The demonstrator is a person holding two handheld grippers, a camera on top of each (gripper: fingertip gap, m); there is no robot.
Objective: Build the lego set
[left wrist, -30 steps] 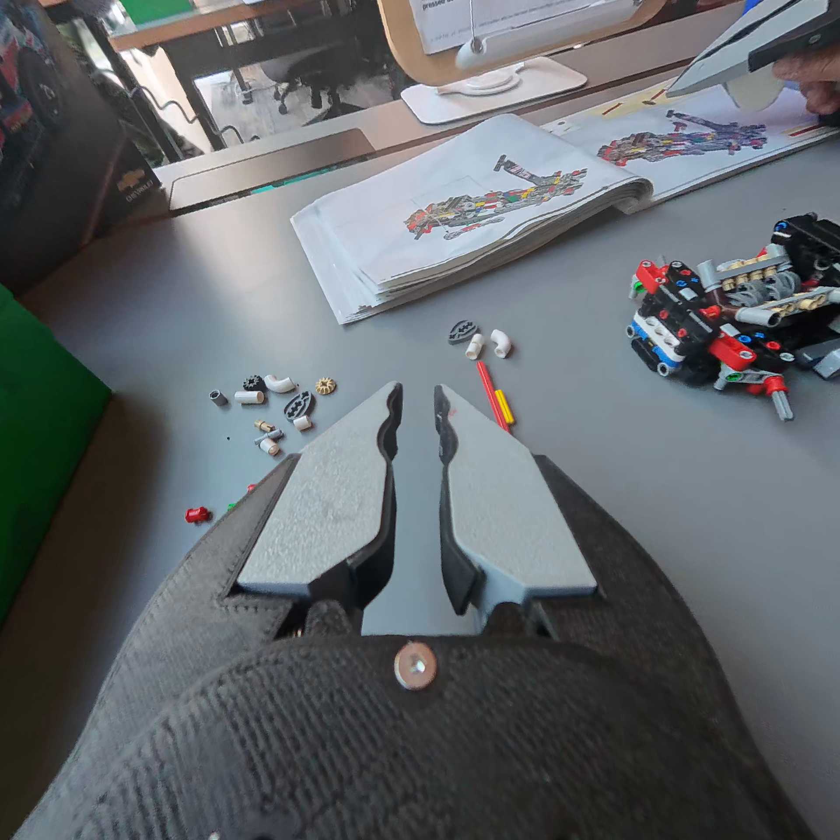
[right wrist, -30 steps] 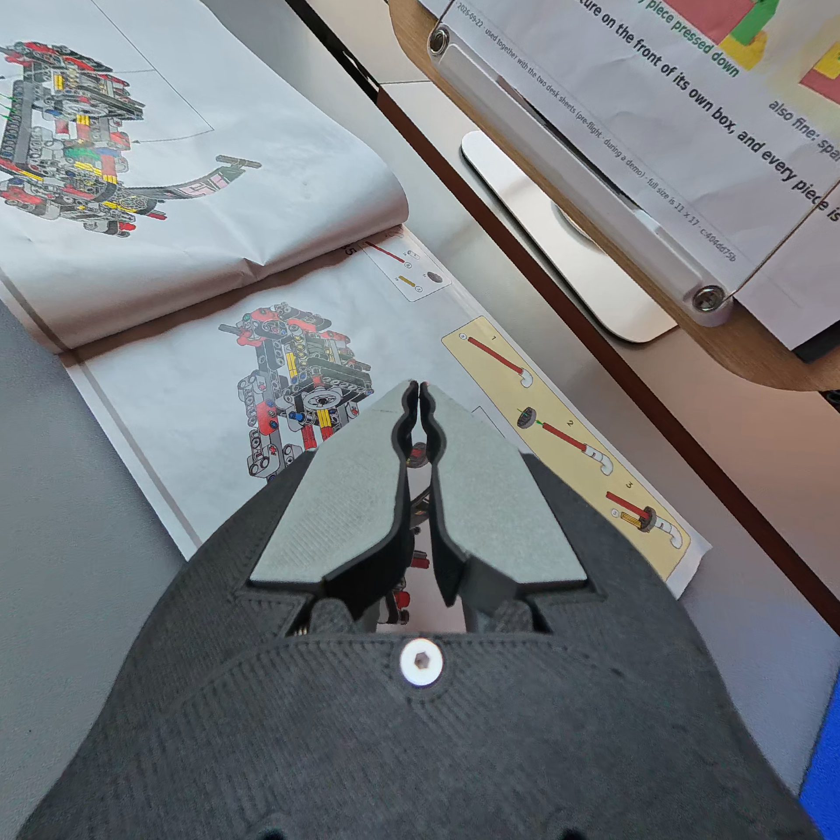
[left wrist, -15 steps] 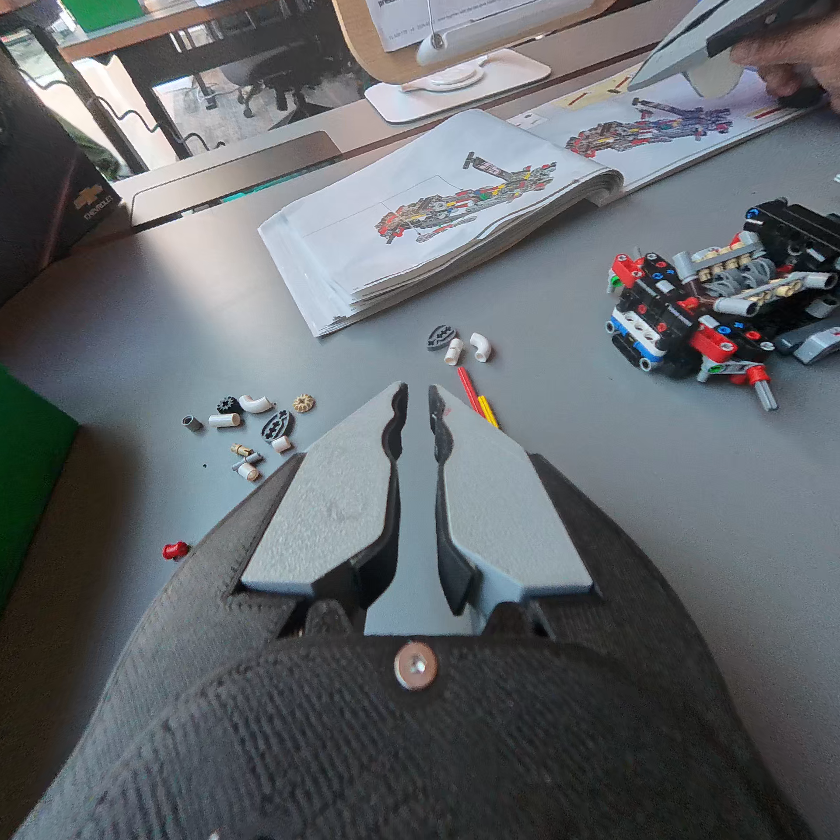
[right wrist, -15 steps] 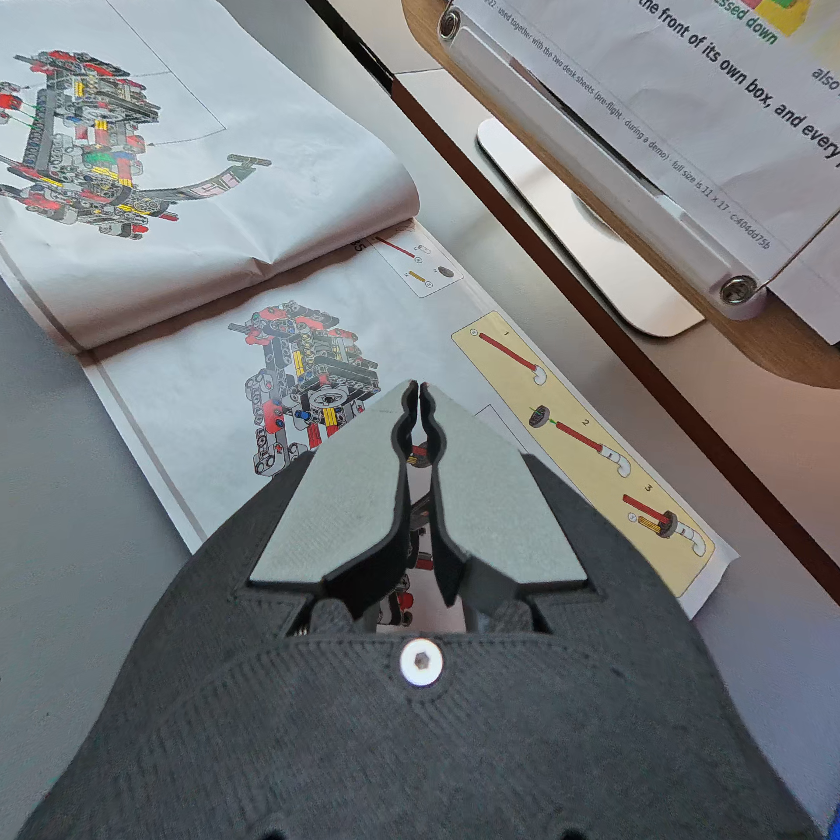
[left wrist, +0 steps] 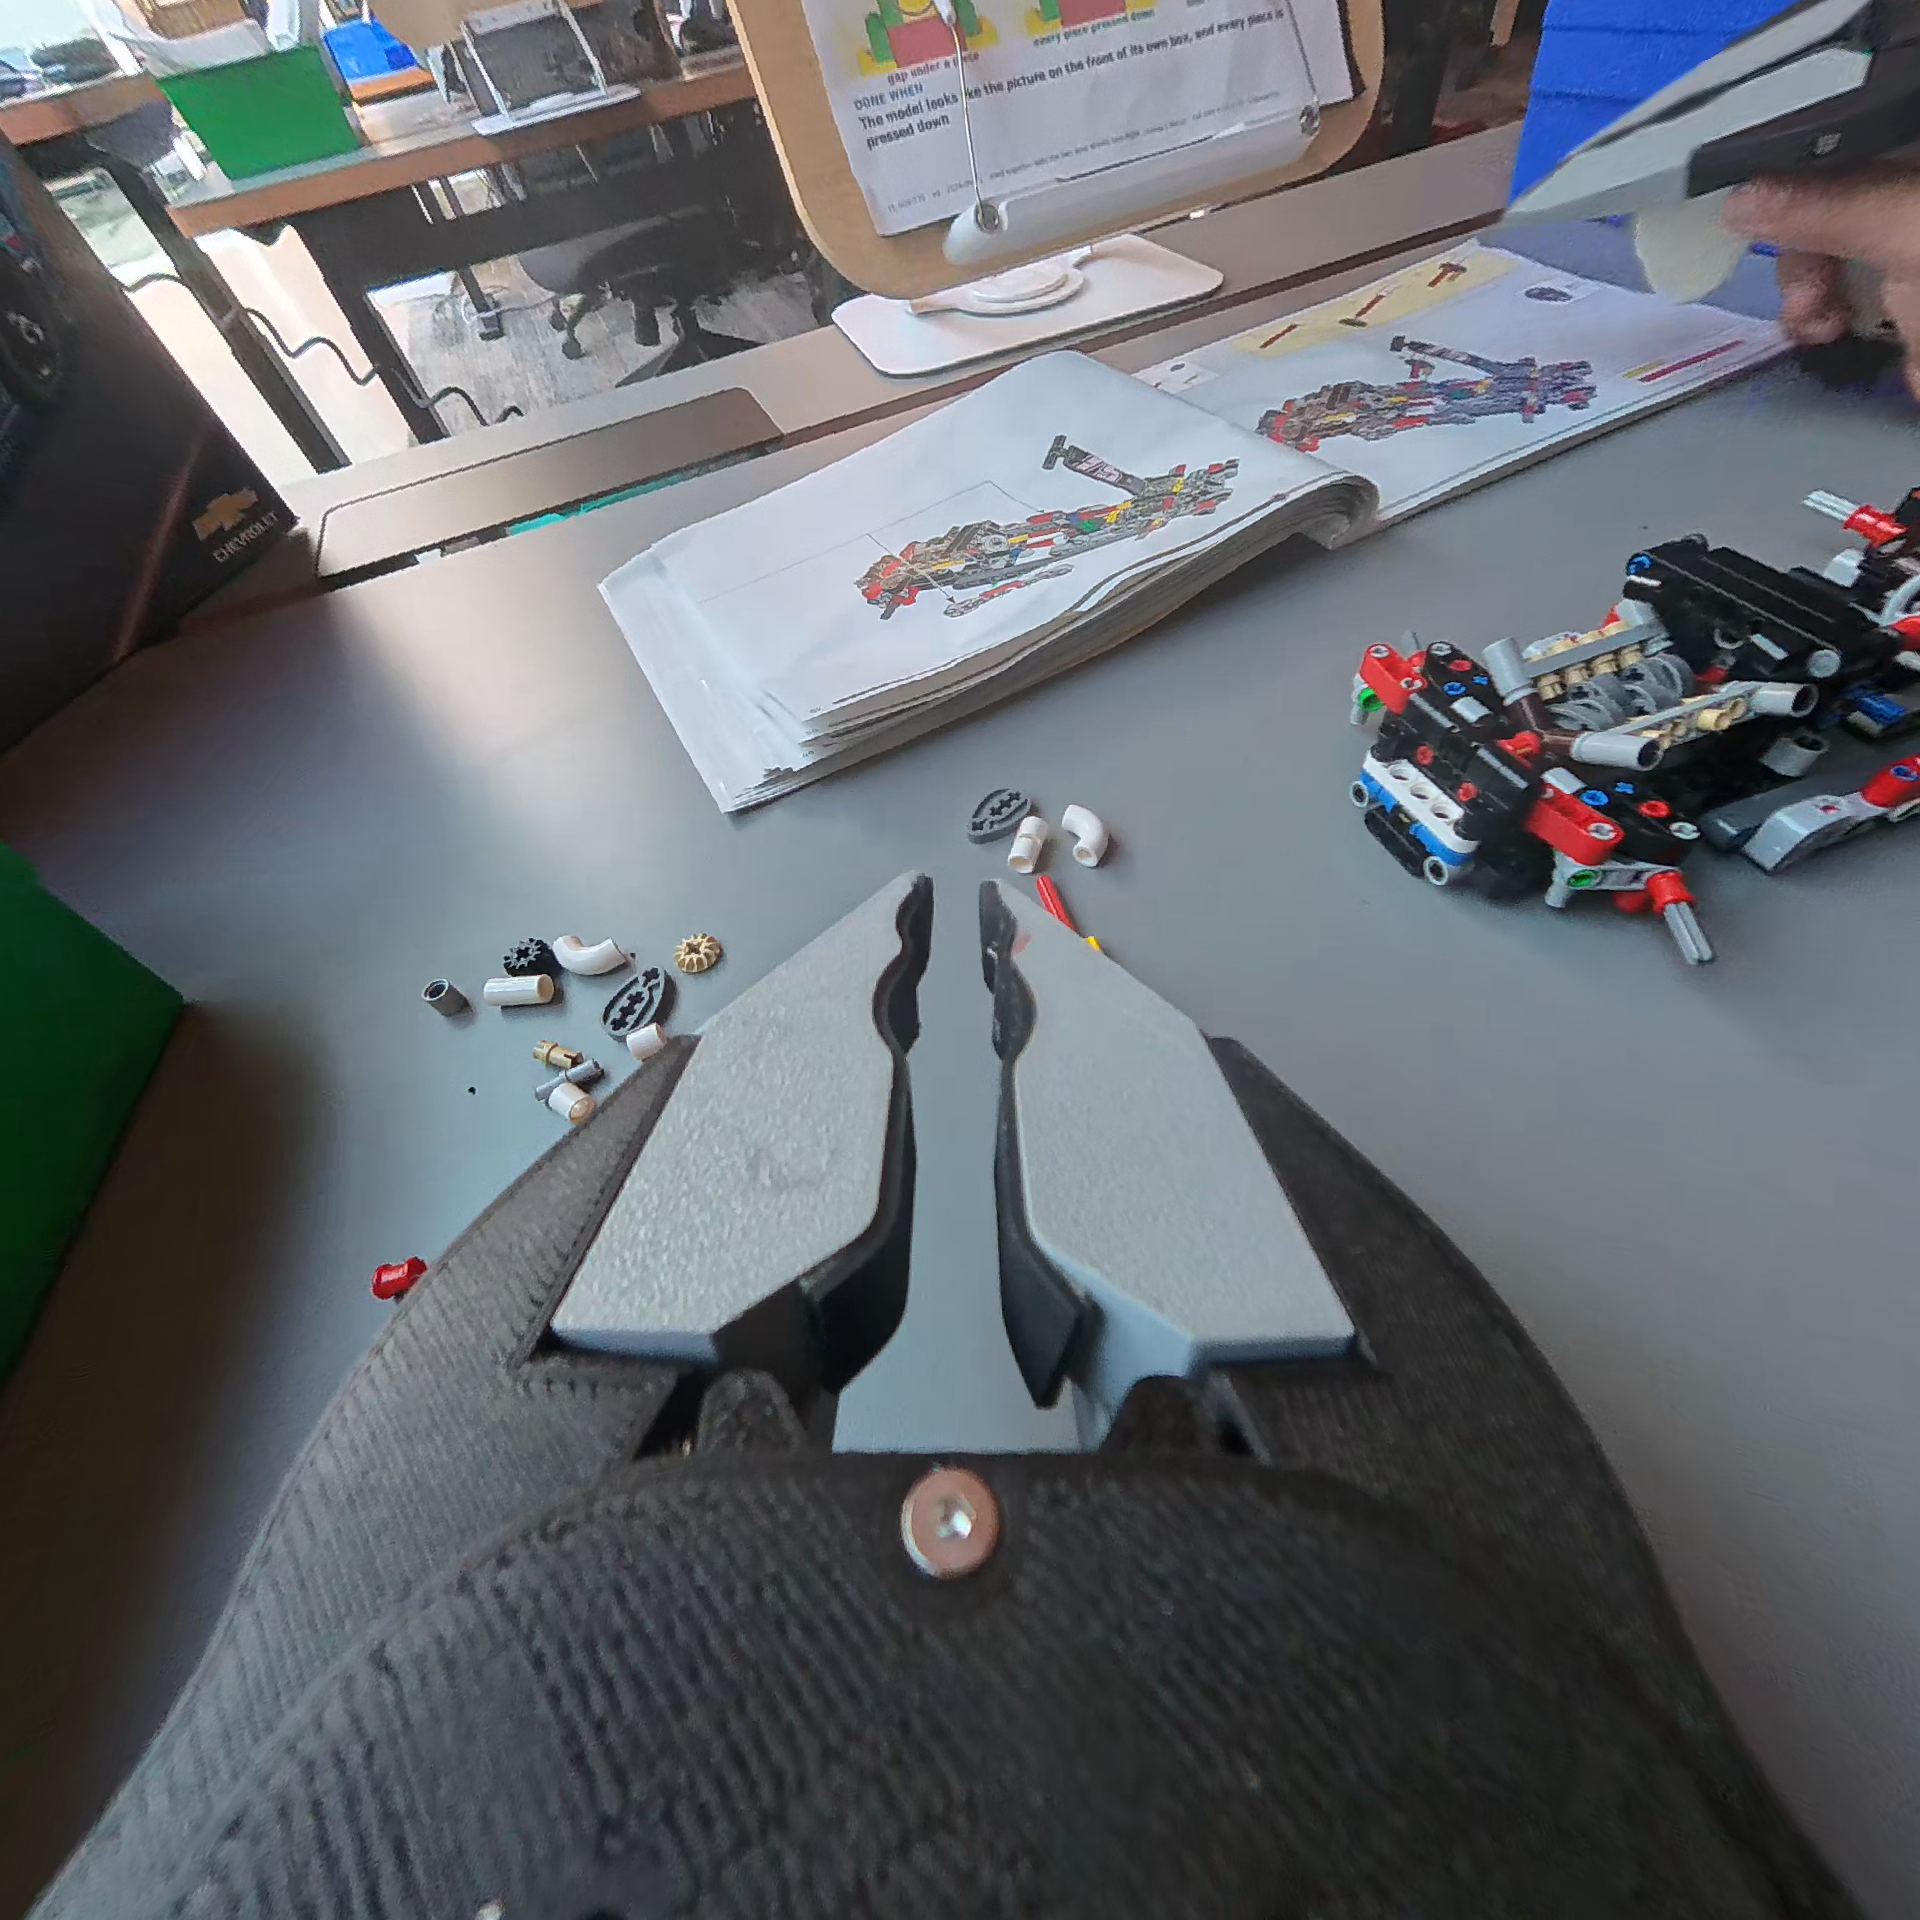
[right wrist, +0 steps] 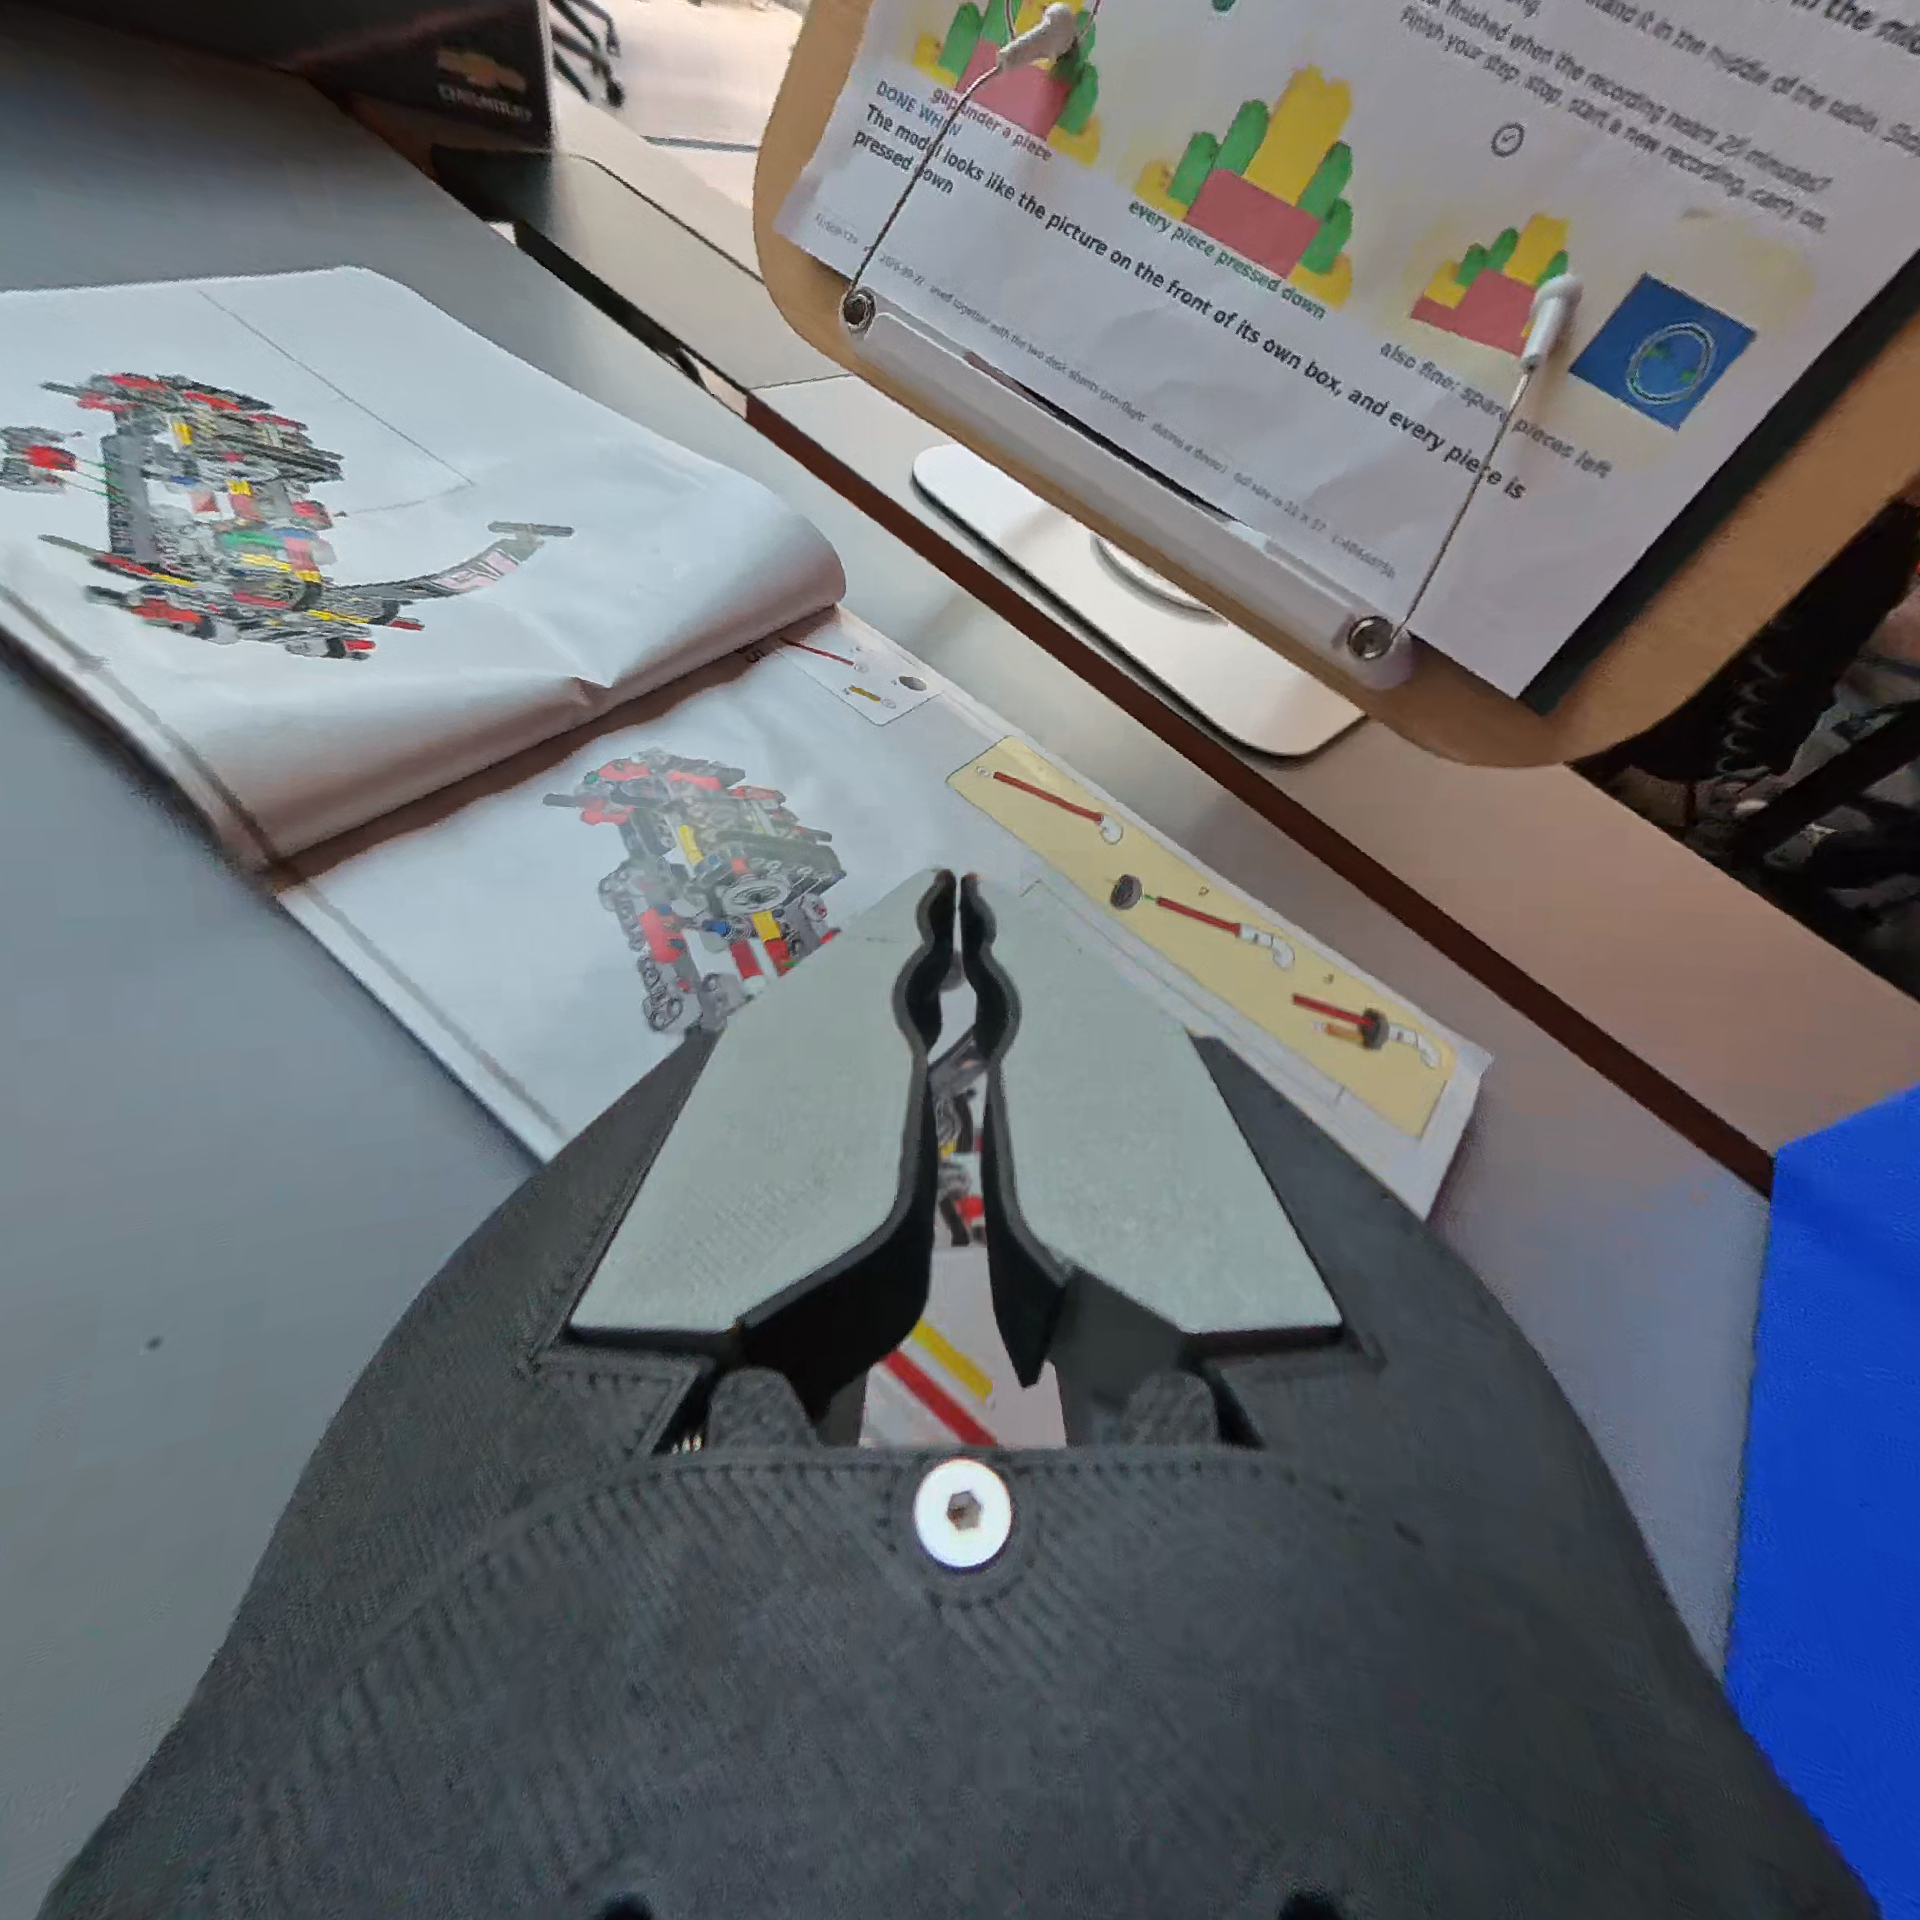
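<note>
While the green bin (left wrist: 62, 1091) sits far left, loose small parts (left wrist: 582, 997) lie on the grey bench (left wrist: 364, 779) beside the left tongs (left wrist: 954, 896), slightly parted, gripping nothing. Just right, a red axle (left wrist: 1051, 896); farther right, the brick model (left wrist: 1621, 748). Right tongs (right wrist: 957, 885), tips together and bare, hover over the open manual (right wrist: 499, 935).

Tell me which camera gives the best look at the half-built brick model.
The left wrist view: the half-built brick model lies in full sight on the grey table, right of the open booklet. The right wrist view shows only printed drawings of it, not the model itself.
</note>
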